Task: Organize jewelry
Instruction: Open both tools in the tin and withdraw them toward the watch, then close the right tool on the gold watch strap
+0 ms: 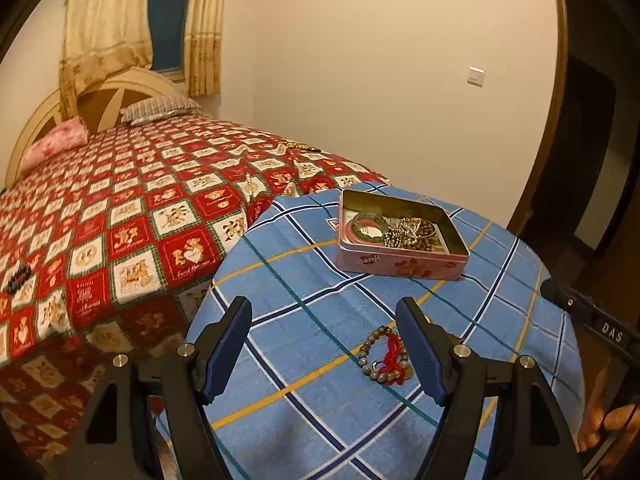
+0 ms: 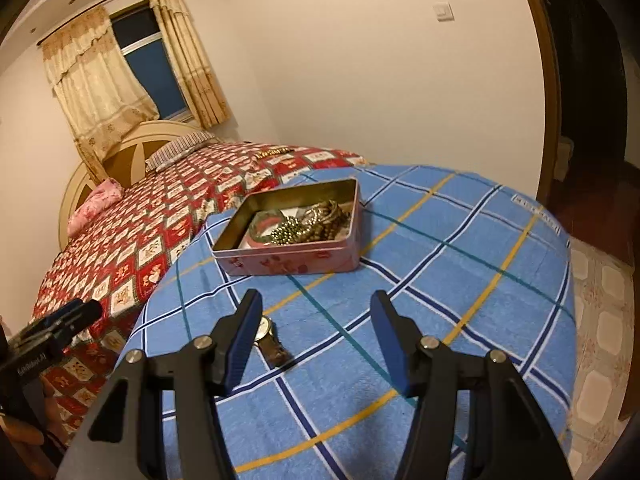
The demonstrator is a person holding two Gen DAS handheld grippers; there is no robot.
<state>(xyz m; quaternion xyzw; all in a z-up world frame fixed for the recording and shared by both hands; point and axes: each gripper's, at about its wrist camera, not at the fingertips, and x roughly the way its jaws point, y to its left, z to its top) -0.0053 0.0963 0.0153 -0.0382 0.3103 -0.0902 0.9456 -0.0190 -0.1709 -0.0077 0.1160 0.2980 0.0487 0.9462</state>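
A pink tin box [image 1: 400, 266] stands open on the blue checked tablecloth [image 1: 304, 280], holding a pink and green bangle [image 1: 366, 229] and beaded jewelry [image 1: 412, 232]. It also shows in the right wrist view [image 2: 288, 264]. A beaded bracelet with a red tassel [image 1: 386, 356] lies on the cloth just inside my left gripper's right finger. My left gripper [image 1: 326, 308] is open and empty above it. My right gripper [image 2: 318, 300] is open and empty; a wristwatch [image 2: 269, 340] lies beside its left finger.
A bed with a red patterned quilt [image 1: 120, 220] sits left of the table, with beads [image 1: 298, 145] lying on its far edge. A dark doorway [image 1: 580, 140] is at the right. The right gripper's tip shows in the left wrist view [image 1: 556, 292].
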